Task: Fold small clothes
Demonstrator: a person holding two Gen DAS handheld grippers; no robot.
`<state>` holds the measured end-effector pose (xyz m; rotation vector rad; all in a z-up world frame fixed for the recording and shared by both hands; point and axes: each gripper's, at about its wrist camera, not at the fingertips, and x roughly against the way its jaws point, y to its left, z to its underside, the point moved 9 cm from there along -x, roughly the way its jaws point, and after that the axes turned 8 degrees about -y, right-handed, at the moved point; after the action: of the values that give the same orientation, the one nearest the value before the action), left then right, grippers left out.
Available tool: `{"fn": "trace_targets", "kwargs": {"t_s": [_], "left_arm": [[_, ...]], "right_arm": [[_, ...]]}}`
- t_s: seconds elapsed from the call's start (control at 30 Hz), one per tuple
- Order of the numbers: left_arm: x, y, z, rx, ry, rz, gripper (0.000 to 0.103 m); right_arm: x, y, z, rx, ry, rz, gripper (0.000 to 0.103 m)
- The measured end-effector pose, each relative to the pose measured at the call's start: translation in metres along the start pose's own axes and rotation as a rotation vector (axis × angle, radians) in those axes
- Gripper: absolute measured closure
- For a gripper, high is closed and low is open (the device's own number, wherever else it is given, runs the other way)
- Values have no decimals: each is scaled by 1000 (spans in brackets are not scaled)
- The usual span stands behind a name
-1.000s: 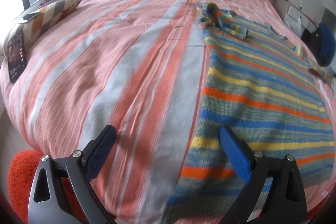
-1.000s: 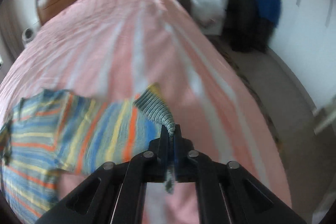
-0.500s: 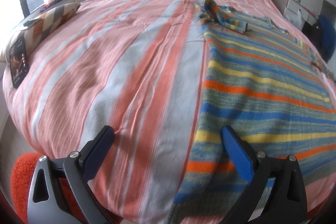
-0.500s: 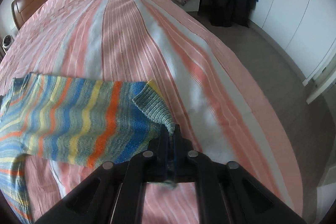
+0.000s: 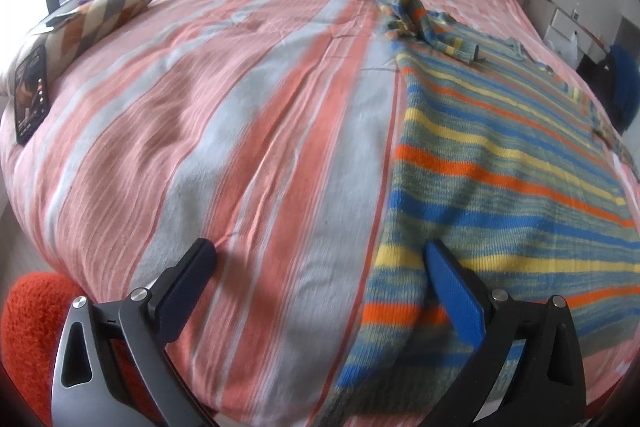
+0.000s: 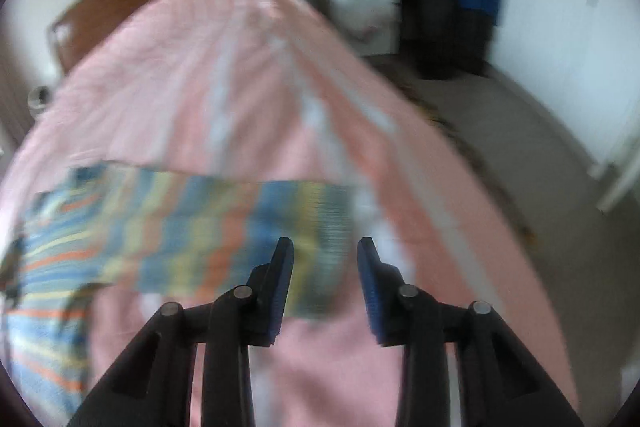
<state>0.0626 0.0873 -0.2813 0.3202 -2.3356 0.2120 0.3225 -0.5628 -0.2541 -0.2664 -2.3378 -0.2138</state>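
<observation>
Sweater [image 5: 500, 167] lies flat on the bed [image 5: 240, 107], near the foot edge, with its stripes running across. Right sleeve [image 6: 208, 223] is stretched out sideways on the cover; the other sleeve [image 5: 420, 19] is bunched near the shoulder. Left tongs [image 5: 320, 267] are wide apart and hold nothing; one finger stands over the hem. Right tongs [image 6: 325, 267] are also apart, just over the cuff, empty. I judge the folding is only at the start: spreading is mostly done, and no fold is made yet.
</observation>
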Motion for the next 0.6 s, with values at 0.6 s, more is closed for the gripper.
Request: {"fn": "trace_targets", "kwargs": {"t_s": [0.6], "left_arm": [[28, 3, -21, -56, 8, 36, 2]], "right_arm": [[27, -43, 44, -77, 17, 65, 61]]}}
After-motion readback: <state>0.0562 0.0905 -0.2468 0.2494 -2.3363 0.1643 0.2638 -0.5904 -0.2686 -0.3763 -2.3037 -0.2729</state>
